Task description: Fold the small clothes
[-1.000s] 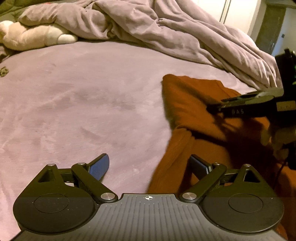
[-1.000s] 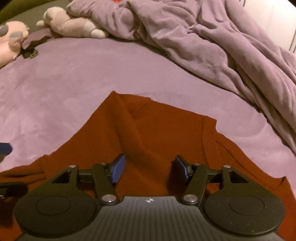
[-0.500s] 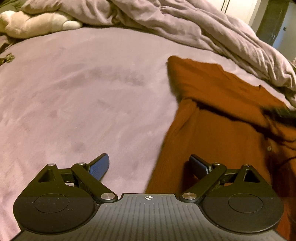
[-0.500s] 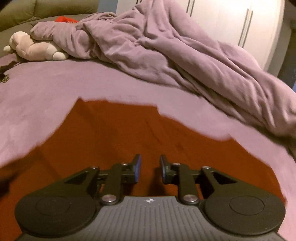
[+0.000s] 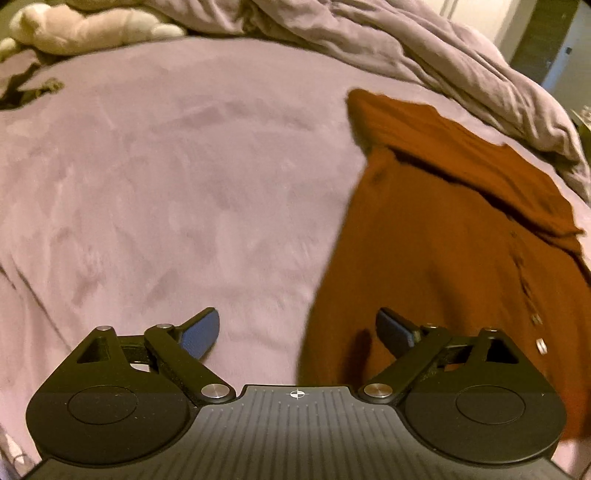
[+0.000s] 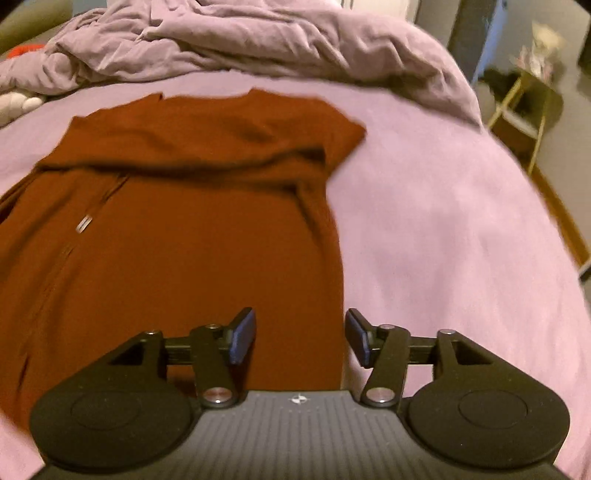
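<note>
A rust-brown buttoned garment (image 5: 436, 236) lies flat on the purple bed, its top part folded over the body; it fills the left and middle of the right wrist view (image 6: 177, 229). My left gripper (image 5: 297, 332) is open and empty, straddling the garment's left edge near its bottom. My right gripper (image 6: 301, 336) is open and empty, straddling the garment's right edge near its bottom. Neither gripper shows in the other's view.
The purple bed sheet (image 5: 166, 192) spreads left of the garment. A crumpled lilac duvet (image 6: 258, 40) lies along the far side. A plush toy (image 5: 81, 26) sits at the far left. A small side table (image 6: 524, 107) stands beyond the bed's right edge.
My right gripper closed partway, then opened again, and drew back and to the right, off the garment's middle to its right edge. The left gripper backed off slightly and stayed open.
</note>
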`<state>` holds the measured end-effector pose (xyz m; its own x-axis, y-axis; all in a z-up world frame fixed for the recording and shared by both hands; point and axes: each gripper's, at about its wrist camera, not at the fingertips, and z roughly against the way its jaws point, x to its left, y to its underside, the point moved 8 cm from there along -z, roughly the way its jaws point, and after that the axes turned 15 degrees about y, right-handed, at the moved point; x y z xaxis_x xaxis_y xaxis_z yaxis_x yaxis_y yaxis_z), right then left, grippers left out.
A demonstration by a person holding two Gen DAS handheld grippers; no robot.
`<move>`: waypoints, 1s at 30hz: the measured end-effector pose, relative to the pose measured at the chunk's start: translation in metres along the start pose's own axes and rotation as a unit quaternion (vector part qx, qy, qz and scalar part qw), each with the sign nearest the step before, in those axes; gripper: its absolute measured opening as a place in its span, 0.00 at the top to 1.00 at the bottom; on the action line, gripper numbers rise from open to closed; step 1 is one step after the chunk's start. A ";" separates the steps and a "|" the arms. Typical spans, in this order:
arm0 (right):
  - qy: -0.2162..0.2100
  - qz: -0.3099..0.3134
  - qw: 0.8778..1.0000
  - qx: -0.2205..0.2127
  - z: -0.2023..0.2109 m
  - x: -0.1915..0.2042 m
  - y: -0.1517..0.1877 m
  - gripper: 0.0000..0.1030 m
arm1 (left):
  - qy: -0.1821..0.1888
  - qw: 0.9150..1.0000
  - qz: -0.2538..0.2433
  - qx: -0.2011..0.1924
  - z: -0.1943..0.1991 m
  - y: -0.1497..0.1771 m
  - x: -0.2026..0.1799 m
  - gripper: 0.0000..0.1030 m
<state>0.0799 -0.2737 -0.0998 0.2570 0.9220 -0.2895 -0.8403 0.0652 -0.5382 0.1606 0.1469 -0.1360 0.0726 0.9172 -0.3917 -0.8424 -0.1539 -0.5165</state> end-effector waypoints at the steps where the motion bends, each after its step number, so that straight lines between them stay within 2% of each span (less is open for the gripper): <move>1: -0.015 -0.009 1.000 0.012 0.009 -0.002 0.015 0.44 | 0.006 1.000 0.005 0.009 0.001 0.005 0.000 0.19; 3: -0.040 -0.033 0.998 0.031 0.025 -0.010 0.041 0.44 | 0.022 0.999 0.020 0.029 0.003 0.018 -0.001 0.37; 6: -0.071 -0.058 0.994 0.055 0.038 -0.012 0.068 0.44 | 0.031 0.998 0.029 0.050 0.006 0.033 0.000 0.51; 10: -0.083 -0.077 0.991 0.067 0.044 -0.014 0.080 0.44 | 0.060 0.995 0.042 0.068 0.007 0.048 -0.001 0.70; 12: -0.107 -0.090 0.987 0.078 0.042 -0.011 0.083 0.44 | 0.071 0.993 0.047 0.078 0.009 0.052 -0.003 0.88; 15: -0.122 -0.106 0.983 0.090 0.042 -0.010 0.089 0.44 | 0.090 0.991 0.049 0.086 0.012 0.055 -0.007 0.89; 19: -0.152 -0.157 0.968 0.126 0.036 -0.014 0.098 0.44 | 0.099 0.989 0.043 0.102 0.013 0.059 -0.012 0.86; 20: -0.156 -0.163 0.966 0.128 0.035 -0.015 0.099 0.44 | 0.103 0.988 0.043 0.105 0.013 0.059 -0.013 0.78; 21: -0.160 -0.165 0.965 0.127 0.035 -0.016 0.101 0.45 | 0.108 0.988 0.045 0.105 0.013 0.058 -0.014 0.65; 23: -0.166 -0.171 0.962 0.131 0.033 -0.017 0.102 0.52 | 0.124 0.985 0.054 0.105 0.012 0.057 -0.015 0.62; 25: -0.171 -0.174 0.960 0.135 0.031 -0.018 0.101 0.63 | 0.140 0.981 0.065 0.114 0.009 0.056 -0.017 0.63; 26: -0.170 -0.171 0.961 0.137 0.029 -0.019 0.101 0.70 | 0.144 0.980 0.069 0.121 0.007 0.056 -0.017 0.69; 27: -0.169 -0.168 0.961 0.138 0.028 -0.019 0.100 0.76 | 0.142 0.979 0.071 0.127 0.004 0.056 -0.017 0.81; 29: -0.168 -0.164 0.962 0.137 0.029 -0.020 0.100 0.82 | 0.130 0.979 0.073 0.137 -0.001 0.056 -0.015 0.90; 30: -0.170 -0.162 0.962 0.136 0.029 -0.020 0.099 0.85 | 0.130 0.979 0.077 0.138 -0.003 0.056 -0.014 0.92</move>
<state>-0.0224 -0.2742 -0.1243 0.3938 0.9052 0.1598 -0.8482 0.4249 -0.3163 0.1142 0.1241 -0.1614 0.0362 0.7609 -0.6479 -0.9637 -0.1450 -0.2242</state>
